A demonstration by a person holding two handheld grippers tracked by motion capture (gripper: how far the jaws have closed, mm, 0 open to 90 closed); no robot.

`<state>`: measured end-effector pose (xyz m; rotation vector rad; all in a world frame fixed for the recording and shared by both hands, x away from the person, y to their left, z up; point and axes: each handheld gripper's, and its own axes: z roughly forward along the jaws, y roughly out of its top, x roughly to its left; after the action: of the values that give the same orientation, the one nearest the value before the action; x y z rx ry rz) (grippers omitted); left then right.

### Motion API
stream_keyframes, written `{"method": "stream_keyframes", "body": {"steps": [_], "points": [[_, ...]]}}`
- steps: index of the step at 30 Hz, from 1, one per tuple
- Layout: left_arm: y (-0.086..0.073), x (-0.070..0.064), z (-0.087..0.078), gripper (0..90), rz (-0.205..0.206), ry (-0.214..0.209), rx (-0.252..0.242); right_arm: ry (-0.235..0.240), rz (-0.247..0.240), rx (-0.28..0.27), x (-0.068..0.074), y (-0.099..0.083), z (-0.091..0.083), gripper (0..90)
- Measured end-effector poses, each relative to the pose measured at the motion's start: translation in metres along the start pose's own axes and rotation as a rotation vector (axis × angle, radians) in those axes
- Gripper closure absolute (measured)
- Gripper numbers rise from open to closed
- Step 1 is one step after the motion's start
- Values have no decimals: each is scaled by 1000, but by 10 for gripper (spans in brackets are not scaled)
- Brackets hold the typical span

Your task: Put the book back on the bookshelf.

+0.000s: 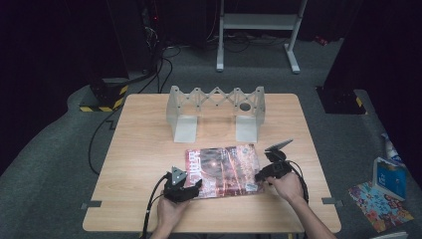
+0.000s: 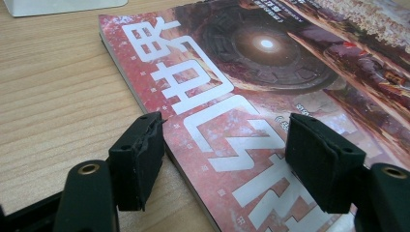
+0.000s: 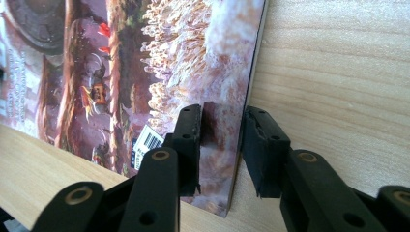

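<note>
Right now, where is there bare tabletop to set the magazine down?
Bare wood lies left of the magazine toward the table edge, and right of the grey rack. It is crowded at the near edge, around the left gripper and right gripper.

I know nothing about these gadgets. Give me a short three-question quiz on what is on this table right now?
1. True or false: the magazine lies flat on the table.
2. Which gripper has its jaws spread wide: A, the left gripper, or B, the right gripper?
3. Fill in: the grey folding rack stands ____ the magazine, on the side away from the person.

Key: 1 true. 2 A; the right gripper's jaws stand close either side of the magazine's edge, with a gap showing. 3 behind.
</note>
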<state>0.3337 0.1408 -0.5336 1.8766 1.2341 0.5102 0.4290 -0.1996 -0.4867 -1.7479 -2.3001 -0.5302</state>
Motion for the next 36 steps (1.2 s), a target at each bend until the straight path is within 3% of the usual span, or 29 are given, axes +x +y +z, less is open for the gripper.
{"method": "stream_keyframes", "body": {"steps": [6,11,19,30,36], "points": [[0,0,0,302,7,4,2,43,2,-26,-5,-4,-5,736],[0,0,0,302,7,1,0,-36,-67,-35,4,-3,-1,703],[-1,0,0,305,3,-2,-3,-116,-74,-5,15,8,4,634],[-1,0,0,306,3,-4,-5,-123,-45,7,18,22,6,596],[-1,0,0,305,1,2,-6,-58,-40,-18,10,17,0,656]]}}
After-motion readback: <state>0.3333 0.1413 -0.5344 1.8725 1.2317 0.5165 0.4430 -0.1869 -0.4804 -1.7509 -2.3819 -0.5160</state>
